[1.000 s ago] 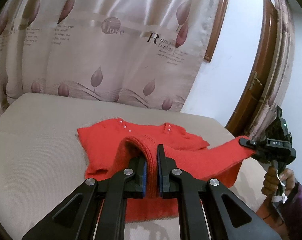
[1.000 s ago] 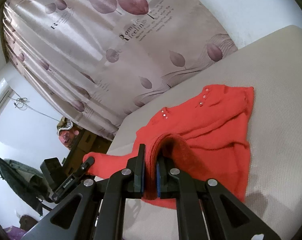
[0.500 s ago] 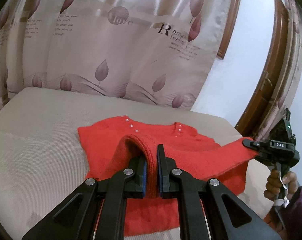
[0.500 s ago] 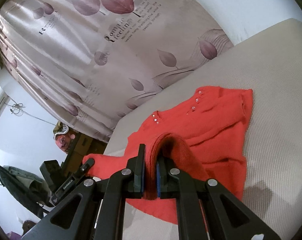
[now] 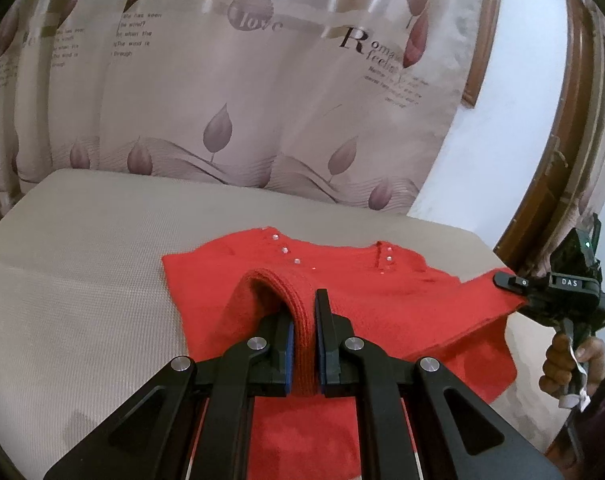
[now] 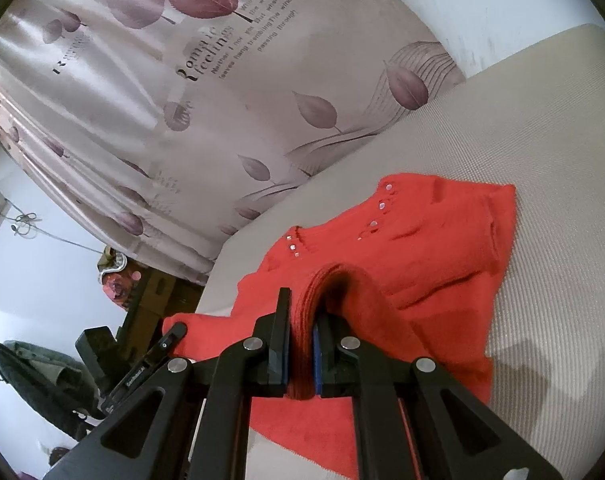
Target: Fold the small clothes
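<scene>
Left gripper [image 5: 303, 320] and right gripper [image 6: 301, 334] fingers both clamped on red sweater [image 5: 402, 300]

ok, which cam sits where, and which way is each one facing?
Left wrist: on the left gripper, looking along its fingers over the red sweater toward the curtain; shows the person's right hand holding the right gripper.
Right wrist: on the right gripper, tilted, facing the sweater's neckline and the curtain; the left gripper sits at lower left.
Shared: sweater, curtain, beige tabletop; each gripper is clamped on a cuff.
</scene>
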`<state>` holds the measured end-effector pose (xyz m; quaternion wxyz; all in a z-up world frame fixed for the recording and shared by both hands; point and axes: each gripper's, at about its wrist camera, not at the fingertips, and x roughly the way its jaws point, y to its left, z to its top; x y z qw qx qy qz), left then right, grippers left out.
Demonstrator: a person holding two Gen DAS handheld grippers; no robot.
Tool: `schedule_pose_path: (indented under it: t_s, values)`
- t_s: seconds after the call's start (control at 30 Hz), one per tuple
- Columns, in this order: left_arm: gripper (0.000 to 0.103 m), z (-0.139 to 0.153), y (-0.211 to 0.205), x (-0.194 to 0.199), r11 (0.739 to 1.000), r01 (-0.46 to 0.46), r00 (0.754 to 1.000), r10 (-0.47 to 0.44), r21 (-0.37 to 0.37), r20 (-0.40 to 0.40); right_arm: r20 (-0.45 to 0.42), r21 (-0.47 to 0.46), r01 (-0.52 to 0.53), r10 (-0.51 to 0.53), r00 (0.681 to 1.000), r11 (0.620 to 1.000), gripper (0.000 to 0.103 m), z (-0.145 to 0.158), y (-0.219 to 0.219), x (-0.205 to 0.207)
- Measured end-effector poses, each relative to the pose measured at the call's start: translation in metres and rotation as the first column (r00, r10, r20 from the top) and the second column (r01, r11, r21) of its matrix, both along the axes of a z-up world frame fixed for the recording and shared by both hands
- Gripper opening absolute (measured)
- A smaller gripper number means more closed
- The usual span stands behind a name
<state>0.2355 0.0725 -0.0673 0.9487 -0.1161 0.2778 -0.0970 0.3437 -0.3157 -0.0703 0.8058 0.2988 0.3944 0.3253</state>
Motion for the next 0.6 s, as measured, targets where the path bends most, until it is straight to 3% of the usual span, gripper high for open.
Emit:
schedule_pose_path:
  t_s: [0.6]
  values:
    - [0.009,-0.021,0.005,0.044,1.000,-0.025,0.998,0.024,-0.003,-0.056,-0.069,-0.016,0.018,-0.020,0.997,1.000,0.008,-0.032,0.005,0.044]
